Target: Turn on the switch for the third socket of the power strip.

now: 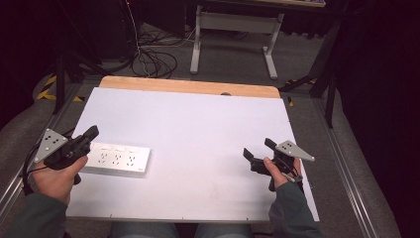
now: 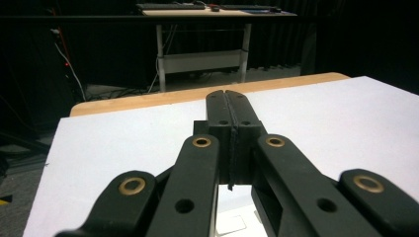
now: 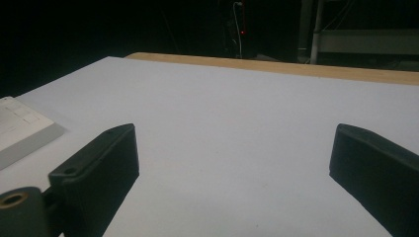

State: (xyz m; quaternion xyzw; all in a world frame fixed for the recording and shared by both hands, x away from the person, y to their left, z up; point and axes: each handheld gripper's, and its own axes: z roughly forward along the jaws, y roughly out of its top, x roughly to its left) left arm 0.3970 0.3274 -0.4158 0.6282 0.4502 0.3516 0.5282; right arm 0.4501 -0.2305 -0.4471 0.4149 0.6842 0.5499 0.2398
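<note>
A white power strip point(image 1: 118, 159) with several sockets lies flat on the left part of the white board point(image 1: 198, 124). My left gripper point(image 1: 92, 131) hovers over the strip's left end, its jaws pressed together with nothing between them; in the left gripper view the shut left gripper point(image 2: 229, 98) points across the board, and a bit of the strip point(image 2: 232, 223) shows beneath it. My right gripper point(image 1: 257, 148) is at the right side of the board, jaws wide apart and empty. From the right gripper view, the open right gripper point(image 3: 232, 143) faces bare board, with the strip point(image 3: 20, 131) far left.
The board rests on a wooden table point(image 1: 188, 85) whose edge shows at the back. Metal rails point(image 1: 341, 163) run along both sides. A desk frame point(image 1: 233, 29) and cables point(image 1: 153, 62) lie on the floor beyond.
</note>
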